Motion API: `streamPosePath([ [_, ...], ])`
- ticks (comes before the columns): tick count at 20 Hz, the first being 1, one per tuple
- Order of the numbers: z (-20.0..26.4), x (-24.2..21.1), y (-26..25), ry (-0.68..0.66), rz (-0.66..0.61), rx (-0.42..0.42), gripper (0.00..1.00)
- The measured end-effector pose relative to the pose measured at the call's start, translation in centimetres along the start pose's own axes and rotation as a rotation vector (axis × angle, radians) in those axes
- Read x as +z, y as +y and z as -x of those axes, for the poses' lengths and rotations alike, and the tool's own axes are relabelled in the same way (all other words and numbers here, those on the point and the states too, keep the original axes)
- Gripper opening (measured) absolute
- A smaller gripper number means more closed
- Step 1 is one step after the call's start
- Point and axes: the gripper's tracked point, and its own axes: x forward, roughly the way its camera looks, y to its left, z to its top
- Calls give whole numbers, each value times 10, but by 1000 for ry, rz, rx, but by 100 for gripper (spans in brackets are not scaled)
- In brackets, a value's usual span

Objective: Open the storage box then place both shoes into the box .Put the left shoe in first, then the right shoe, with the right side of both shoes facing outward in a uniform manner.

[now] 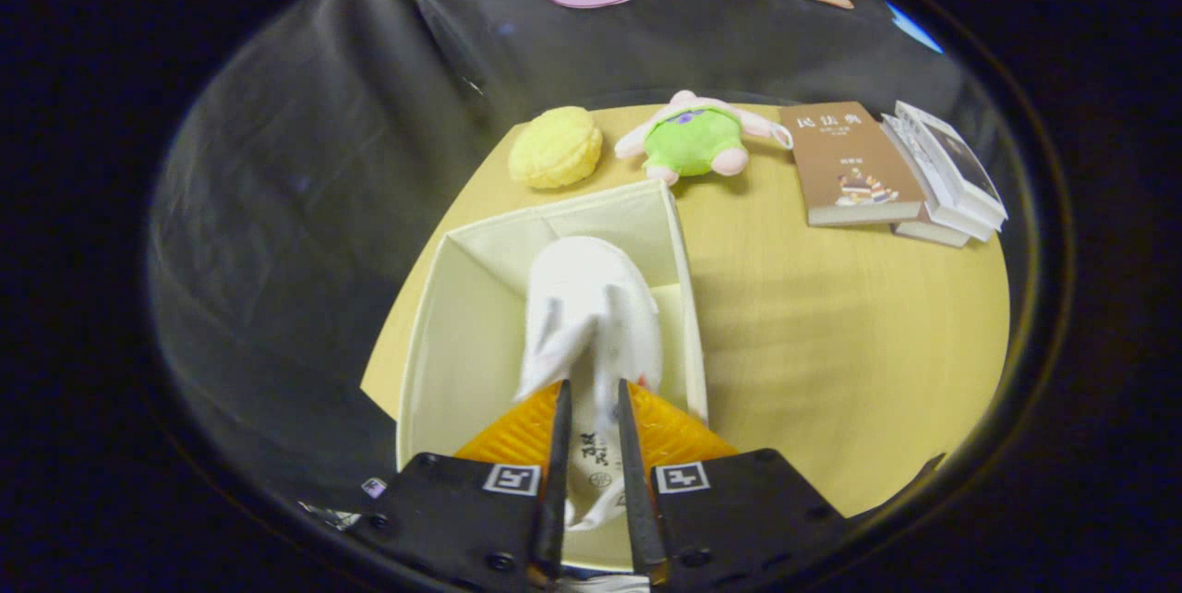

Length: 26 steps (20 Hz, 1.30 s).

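A cream storage box [434,334] stands open on the light wooden table, just ahead of my fingers. A white shoe [591,297] hangs toe-forward over the box's opening, laces dangling, its heel end pinched between my fingers. My gripper [593,394] is shut on the shoe's heel collar, held above the near part of the box. The shoe hides much of the box's floor, so I cannot tell whether another shoe lies inside.
Beyond the box lie a yellow knobbly plush [556,147] and a green and pink plush toy [694,140]. A brown book [850,163] and a stack of white books [946,177] lie at the far right of the table [831,344].
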Motion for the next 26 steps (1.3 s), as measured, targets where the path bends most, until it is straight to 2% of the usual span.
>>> streamPosePath([
  [1,4,1,-8,-12,5,-10,28],
  [3,16,-2,-3,-24,-27,60,32],
  [6,36,-2,5,-47,-21,145,51],
  [14,82,-9,-10,-182,61,231,100],
  [21,117,10,-46,-434,91,213,100],
  [26,141,33,-76,-669,162,104,100],
])
